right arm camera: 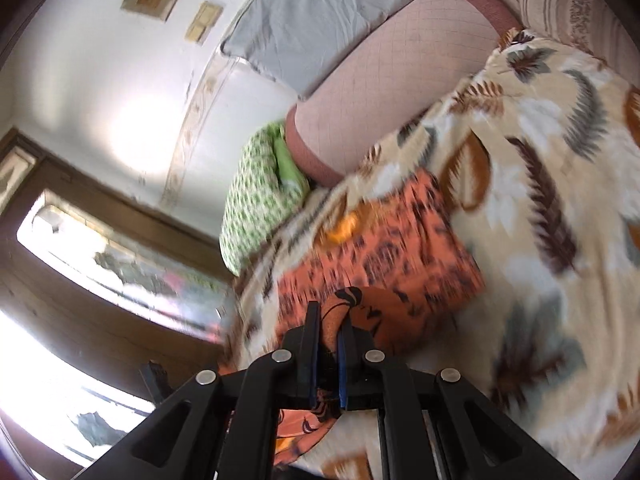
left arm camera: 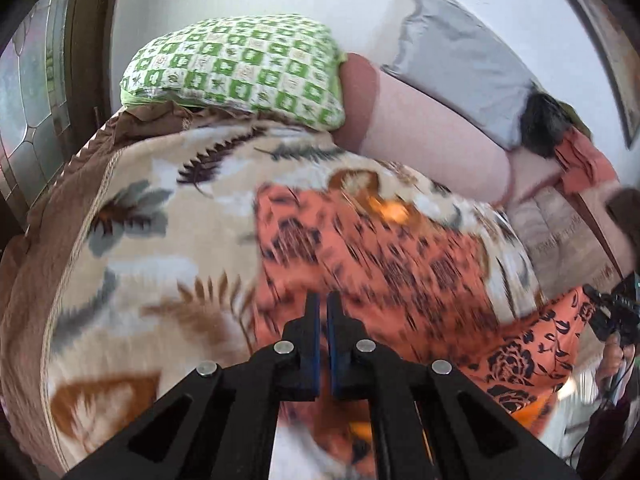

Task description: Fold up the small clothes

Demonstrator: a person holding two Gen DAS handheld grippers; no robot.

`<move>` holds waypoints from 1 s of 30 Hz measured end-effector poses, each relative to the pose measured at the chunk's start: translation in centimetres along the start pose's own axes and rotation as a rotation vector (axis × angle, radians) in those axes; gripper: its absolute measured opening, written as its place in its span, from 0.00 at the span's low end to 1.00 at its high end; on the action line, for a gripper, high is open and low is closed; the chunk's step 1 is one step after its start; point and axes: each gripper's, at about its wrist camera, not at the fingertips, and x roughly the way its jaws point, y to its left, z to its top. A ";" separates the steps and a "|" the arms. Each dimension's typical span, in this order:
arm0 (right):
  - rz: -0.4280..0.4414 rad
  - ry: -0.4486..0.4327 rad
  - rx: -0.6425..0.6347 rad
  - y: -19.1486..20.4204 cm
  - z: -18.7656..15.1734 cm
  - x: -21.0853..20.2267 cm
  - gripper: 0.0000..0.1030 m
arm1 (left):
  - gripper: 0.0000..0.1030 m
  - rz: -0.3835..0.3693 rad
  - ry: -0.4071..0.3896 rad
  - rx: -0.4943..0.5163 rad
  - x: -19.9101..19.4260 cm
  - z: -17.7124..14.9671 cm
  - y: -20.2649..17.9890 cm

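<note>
An orange garment with a dark floral print [left arm camera: 380,264] lies on a beige leaf-patterned blanket [left arm camera: 152,208]. My left gripper [left arm camera: 323,300] is above its near edge, jaws nearly together; orange cloth shows around its base, but I cannot tell if it pinches the fabric. My right gripper [right arm camera: 330,316] is shut on a bunched edge of the orange garment [right arm camera: 384,248] and holds that edge up. The right gripper and the hand holding it also show at the right edge of the left wrist view [left arm camera: 612,316]. Both views are motion-blurred.
A green checked pillow [left arm camera: 240,68] and a pink bolster [left arm camera: 424,128] lie at the far side of the bed. A grey cushion [left arm camera: 460,64] leans on the white wall. More orange clothes [left arm camera: 580,164] sit at the right. A window [right arm camera: 120,264] is beside the bed.
</note>
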 end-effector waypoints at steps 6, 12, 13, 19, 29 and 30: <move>-0.040 -0.045 0.100 -2.4 8.4 9.7 0.07 | 0.03 0.103 0.027 -0.097 8.2 7.9 3.2; -0.125 -0.047 0.219 -8.5 13.3 19.9 0.07 | 0.12 0.088 0.053 -0.121 12.3 7.8 4.4; -0.150 -0.035 0.234 -9.7 13.4 21.3 0.07 | 0.20 0.081 0.057 -0.103 12.2 6.8 4.3; -0.161 -0.028 0.264 -13.2 12.8 23.6 0.07 | 0.69 0.012 0.024 -0.095 9.0 0.8 4.3; -0.174 -0.029 0.236 -11.7 11.8 21.3 0.07 | 0.88 -0.090 -0.040 -0.180 5.7 -5.5 0.6; -0.175 -0.030 0.232 -11.5 11.7 21.1 0.07 | 0.88 -0.096 -0.026 -0.200 6.2 -5.5 0.6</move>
